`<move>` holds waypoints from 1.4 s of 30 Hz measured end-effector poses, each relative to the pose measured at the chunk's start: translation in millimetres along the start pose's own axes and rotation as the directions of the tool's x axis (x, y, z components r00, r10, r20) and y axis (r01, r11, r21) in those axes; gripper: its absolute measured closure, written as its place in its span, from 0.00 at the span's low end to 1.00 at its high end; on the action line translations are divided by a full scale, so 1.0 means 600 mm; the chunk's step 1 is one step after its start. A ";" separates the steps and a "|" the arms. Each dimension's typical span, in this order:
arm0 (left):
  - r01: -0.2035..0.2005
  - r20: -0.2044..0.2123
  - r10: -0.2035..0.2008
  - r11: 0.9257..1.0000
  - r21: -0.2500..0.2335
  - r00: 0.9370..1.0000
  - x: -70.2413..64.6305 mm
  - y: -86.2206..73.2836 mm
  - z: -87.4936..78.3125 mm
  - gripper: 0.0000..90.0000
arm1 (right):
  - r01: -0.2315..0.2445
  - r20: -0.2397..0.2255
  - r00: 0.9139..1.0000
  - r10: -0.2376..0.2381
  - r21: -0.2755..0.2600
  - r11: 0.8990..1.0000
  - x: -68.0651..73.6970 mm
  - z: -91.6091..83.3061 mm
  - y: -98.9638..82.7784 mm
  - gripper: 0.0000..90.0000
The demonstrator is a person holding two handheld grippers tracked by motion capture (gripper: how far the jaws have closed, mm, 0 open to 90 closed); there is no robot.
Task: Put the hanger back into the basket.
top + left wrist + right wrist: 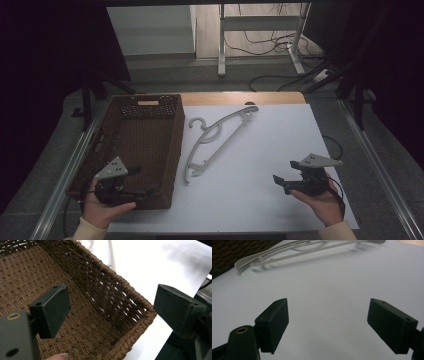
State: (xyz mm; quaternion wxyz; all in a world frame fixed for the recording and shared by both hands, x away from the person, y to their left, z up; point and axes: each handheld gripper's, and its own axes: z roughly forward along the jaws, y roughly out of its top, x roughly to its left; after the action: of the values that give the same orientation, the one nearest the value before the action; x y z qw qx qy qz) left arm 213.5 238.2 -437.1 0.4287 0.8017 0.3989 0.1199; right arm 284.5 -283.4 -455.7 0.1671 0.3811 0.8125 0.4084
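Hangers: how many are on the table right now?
1. The white hanger lies flat on the white tabletop, just right of the wicker basket. The basket looks empty, so none seems hidden.

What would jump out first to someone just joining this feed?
The dark brown woven basket at the table's left, with nothing visible in it, and the white plastic hanger lying flat on the white sheet just right of it. Both open grippers wait at the near edge: the left gripper over the basket's near corner, the right gripper above bare sheet.
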 end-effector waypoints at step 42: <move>0.018 0.042 -0.017 1.000 -0.011 0.999 0.002 0.004 -0.012 0.16 | 0.105 -0.042 0.994 -0.100 0.143 0.984 0.034 0.150 0.149 0.44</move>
State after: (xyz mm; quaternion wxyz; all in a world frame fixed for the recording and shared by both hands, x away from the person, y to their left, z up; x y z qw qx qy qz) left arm 211.8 242.8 -430.9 0.4424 0.7981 0.3963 0.1016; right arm 366.9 -186.0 -439.4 0.1458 0.3428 0.8614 0.3453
